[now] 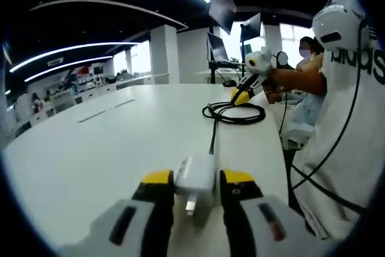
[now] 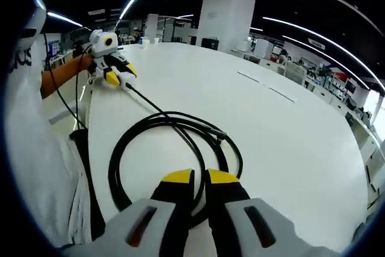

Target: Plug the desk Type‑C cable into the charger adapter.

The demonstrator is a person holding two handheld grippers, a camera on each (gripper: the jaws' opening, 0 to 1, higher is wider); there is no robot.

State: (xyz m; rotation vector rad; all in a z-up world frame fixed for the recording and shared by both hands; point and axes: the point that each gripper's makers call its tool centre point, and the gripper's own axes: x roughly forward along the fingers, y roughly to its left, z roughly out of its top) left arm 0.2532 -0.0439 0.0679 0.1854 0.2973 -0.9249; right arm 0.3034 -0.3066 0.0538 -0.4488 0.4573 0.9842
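In the left gripper view, a long white tabletop [image 1: 120, 142] stretches away toward a bright office with curved ceiling light strips. At the bottom middle, the left gripper [image 1: 197, 179], grey with yellow-tipped black jaws, is clamped on a small white box-shaped charger adapter [image 1: 195, 179]; the adapter sits squeezed between the two jaw tips with a small metal part showing on its near face. A thin black Type-C cable [image 1: 234, 112] runs from behind the adapter up the table to a loose coil lying flat near the right edge. Just beyond that coil, the right gripper [image 1: 240, 95] hangs with its yellow tips pointing down at the loops. Whether they touch the cable cannot be told from here. At the far right stands a person in a white T-shirt [image 1: 355, 124] with black lettering, and thin black wires hang across it.

In the right gripper view, the person's white shirt fills the left edge. Up on the left, the left gripper [image 2: 120, 79] rests at the table edge, and the black cable leads from it down to the coil [image 2: 174, 148] in the centre. At the bottom, the right gripper [image 2: 200, 177] has its yellow-tipped jaws drawn nearly together, with a strand of the coil passing between them, pinched at the tips.
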